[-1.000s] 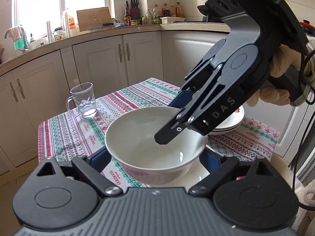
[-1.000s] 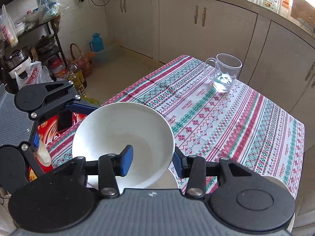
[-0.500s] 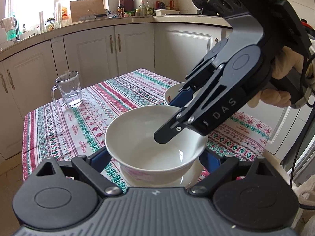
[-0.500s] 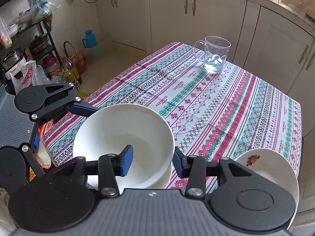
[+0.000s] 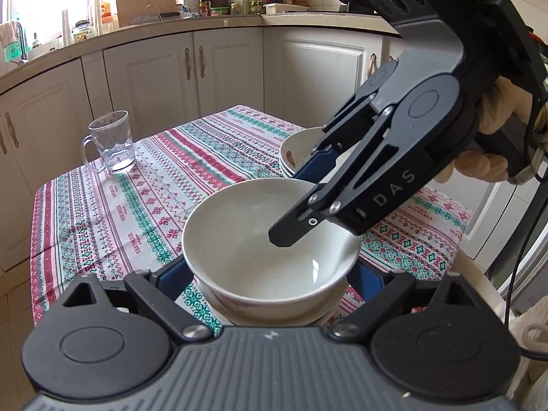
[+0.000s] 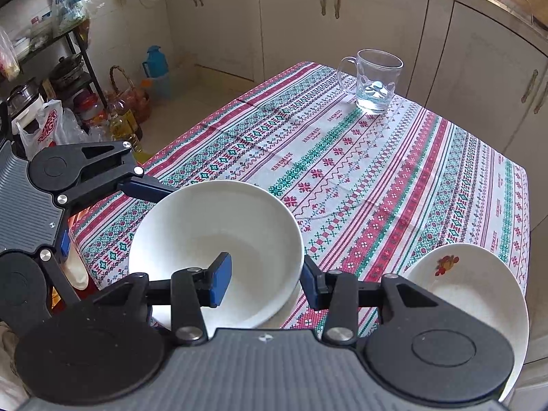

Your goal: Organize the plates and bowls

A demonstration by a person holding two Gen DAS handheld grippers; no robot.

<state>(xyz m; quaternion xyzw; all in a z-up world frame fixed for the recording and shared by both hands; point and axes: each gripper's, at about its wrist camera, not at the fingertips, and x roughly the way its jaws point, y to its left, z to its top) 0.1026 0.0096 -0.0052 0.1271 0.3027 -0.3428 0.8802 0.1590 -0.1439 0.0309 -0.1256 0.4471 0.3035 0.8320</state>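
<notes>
A white bowl (image 5: 239, 236) (image 6: 212, 226) hangs just above the near edge of the table with the patterned cloth (image 5: 154, 188). My left gripper (image 5: 270, 274) is shut on the bowl's lower body, with a blue pad on each side. One of its fingers (image 6: 147, 188) touches the bowl's left rim. My right gripper (image 6: 265, 281) (image 5: 294, 205) straddles the rim, one pad inside and one outside, with a gap to the wall. A white rim (image 5: 328, 311) shows under the bowl; whether it is a plate or a bowl I cannot tell. White plates (image 5: 294, 150) (image 6: 472, 287) are stacked to the right.
A glass mug (image 5: 113, 144) (image 6: 375, 82) stands near the table's far corner. White cabinets (image 5: 222, 78) run behind the table. On the floor to the left are oil bottles (image 6: 123, 123), a basket and a metal shelf. A gloved hand (image 5: 493, 116) holds the right gripper.
Both grippers and the bowl have shifted together over the table and sunk a little. The flowered plate has come into the right wrist view, and the plate stack shows more in the left.
</notes>
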